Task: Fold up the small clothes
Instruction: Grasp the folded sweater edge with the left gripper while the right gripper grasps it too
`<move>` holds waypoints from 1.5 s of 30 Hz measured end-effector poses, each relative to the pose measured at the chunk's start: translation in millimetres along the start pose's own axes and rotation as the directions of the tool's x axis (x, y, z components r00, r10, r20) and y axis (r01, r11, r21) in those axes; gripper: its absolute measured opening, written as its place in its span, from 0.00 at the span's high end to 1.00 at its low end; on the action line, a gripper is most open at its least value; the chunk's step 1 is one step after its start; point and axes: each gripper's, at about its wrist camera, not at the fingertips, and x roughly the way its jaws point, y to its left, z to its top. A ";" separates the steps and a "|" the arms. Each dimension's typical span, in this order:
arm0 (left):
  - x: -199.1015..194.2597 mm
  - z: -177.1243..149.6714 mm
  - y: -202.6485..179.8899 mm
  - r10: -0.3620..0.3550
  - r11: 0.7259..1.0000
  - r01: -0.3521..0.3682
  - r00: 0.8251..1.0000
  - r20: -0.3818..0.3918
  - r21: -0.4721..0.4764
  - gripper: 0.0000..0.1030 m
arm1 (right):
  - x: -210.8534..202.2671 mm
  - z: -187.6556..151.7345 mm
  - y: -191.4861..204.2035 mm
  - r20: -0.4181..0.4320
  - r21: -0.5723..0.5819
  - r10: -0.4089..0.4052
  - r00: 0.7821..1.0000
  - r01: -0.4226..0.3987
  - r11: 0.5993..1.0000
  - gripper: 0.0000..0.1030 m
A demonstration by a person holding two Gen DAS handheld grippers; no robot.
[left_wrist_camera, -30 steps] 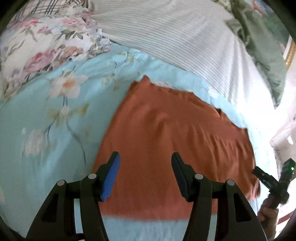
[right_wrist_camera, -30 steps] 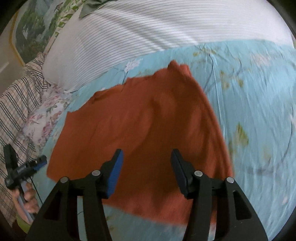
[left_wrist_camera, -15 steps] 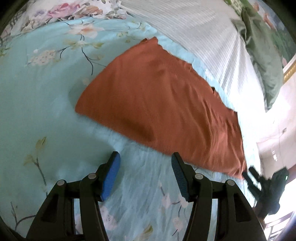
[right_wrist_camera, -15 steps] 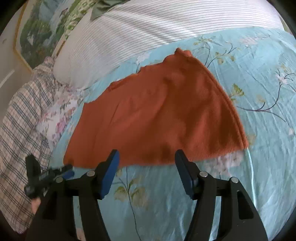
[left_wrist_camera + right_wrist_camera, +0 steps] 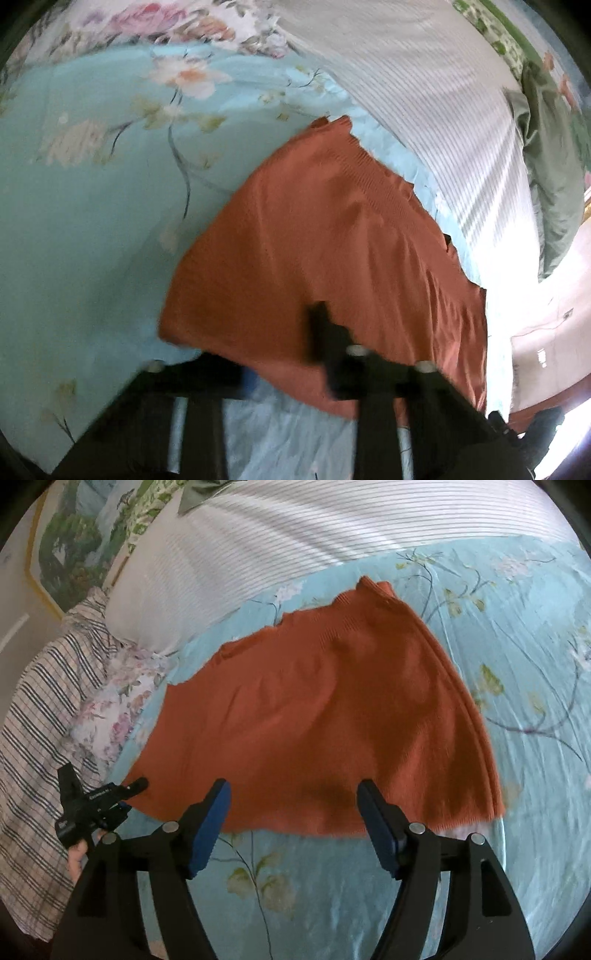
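Note:
A rust-orange knitted garment (image 5: 325,236) lies spread flat on the light blue floral bedsheet; it also shows in the right wrist view (image 5: 317,716). My left gripper (image 5: 284,343) is blurred, open, at the garment's near left edge: one finger lies over the cloth, the other is under or beside its hem. From the right wrist view the left gripper (image 5: 135,784) touches the garment's left corner. My right gripper (image 5: 293,812) is open and empty, just above the garment's near hem.
A white striped pillow (image 5: 295,542) lies behind the garment. A floral pillow and a plaid cloth (image 5: 40,709) are at the left. A green cloth (image 5: 546,166) lies at the far right in the left wrist view.
My left gripper has moved forward and down to the garment's near left edge, with motion blur. My right gripper has moved forward to the near hem. The garment has not visibly moved.

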 end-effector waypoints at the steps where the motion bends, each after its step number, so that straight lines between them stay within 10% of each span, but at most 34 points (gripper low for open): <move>1: -2.2 1.7 -0.7 0.001 1.000 -0.001 1.000 0.010 0.007 0.85 | -0.4 3.7 -1.0 0.004 0.003 0.006 1.000 -0.006 1.000 0.30; 11: -24.4 -10.0 -111.3 -0.045 0.927 0.001 0.993 0.109 0.374 0.93 | -5.6 39.1 -18.9 0.004 0.035 0.057 0.998 -0.057 0.998 0.30; 16: -8.6 -51.5 -185.5 -0.080 0.798 0.013 0.993 0.084 0.603 0.93 | 2.9 58.5 -21.3 -0.042 0.021 0.097 0.994 -0.096 0.995 0.30; 20: 27.7 -104.7 -221.7 -0.038 0.641 -0.019 0.998 0.056 0.768 0.94 | 28.3 74.2 -13.3 -0.103 0.009 0.141 0.985 -0.141 0.990 0.30; 24: 52.6 -133.8 -222.4 0.030 0.561 -0.082 0.996 0.079 0.824 0.94 | 67.2 90.2 4.9 -0.186 -0.012 0.179 0.966 -0.185 0.983 0.30; 36: 32.1 -117.9 -206.2 -0.055 0.604 0.000 0.998 0.041 0.797 0.94 | 199.8 132.0 49.2 -0.372 -0.040 0.232 0.899 -0.265 0.963 0.37; 38: 31.7 -119.1 -208.2 -0.049 0.590 -0.007 0.998 0.045 0.807 0.94 | 198.6 134.3 56.8 -0.366 -0.083 0.216 0.905 -0.262 0.961 0.83; 45: 9.2 -118.2 -233.6 -0.122 0.577 0.044 0.992 0.033 0.816 0.94 | 121.7 160.5 30.1 -0.199 -0.132 0.222 0.954 -0.251 0.959 0.86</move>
